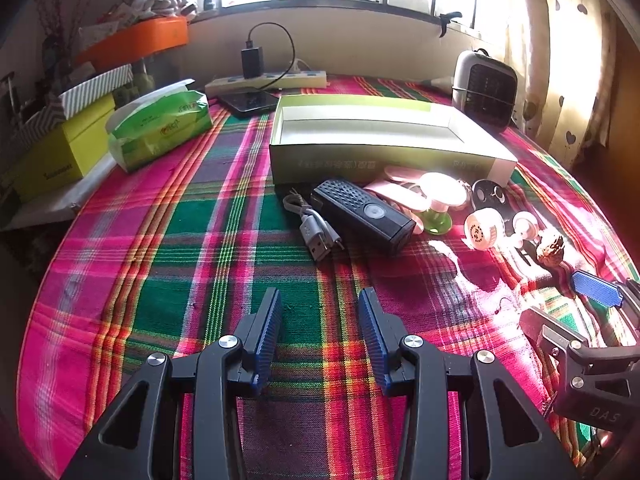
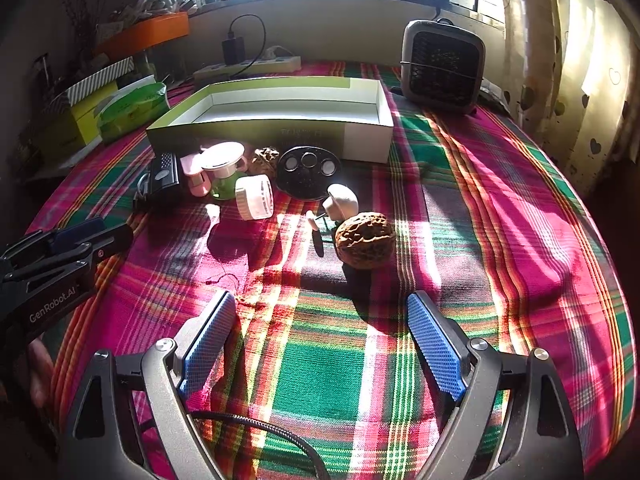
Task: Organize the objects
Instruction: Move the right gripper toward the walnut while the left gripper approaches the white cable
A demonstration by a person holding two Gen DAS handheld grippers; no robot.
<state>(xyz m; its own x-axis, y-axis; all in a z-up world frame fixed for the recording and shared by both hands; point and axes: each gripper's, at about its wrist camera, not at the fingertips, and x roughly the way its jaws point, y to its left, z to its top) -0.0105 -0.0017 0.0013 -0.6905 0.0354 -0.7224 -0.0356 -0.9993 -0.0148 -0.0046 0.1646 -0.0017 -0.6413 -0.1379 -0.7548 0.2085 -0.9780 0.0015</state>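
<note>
At the table's near edge: left gripper (image 1: pixel 320 336) and right gripper (image 2: pixel 320 344), fingers parted, both empty. Mid-table: brown wrinkled walnut (image 2: pixel 365 239), white ridged cap (image 2: pixel 255 197), black ribbed rectangular device (image 1: pixel 363 215). Beyond: empty green-and-white cardboard box (image 2: pixel 365 142). Nothing boxed yet; next, likely close on the walnut.

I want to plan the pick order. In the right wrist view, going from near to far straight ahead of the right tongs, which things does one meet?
right tongs → walnut → white mushroom-shaped piece → black oval disc → open green box → power strip by the wall.
</note>
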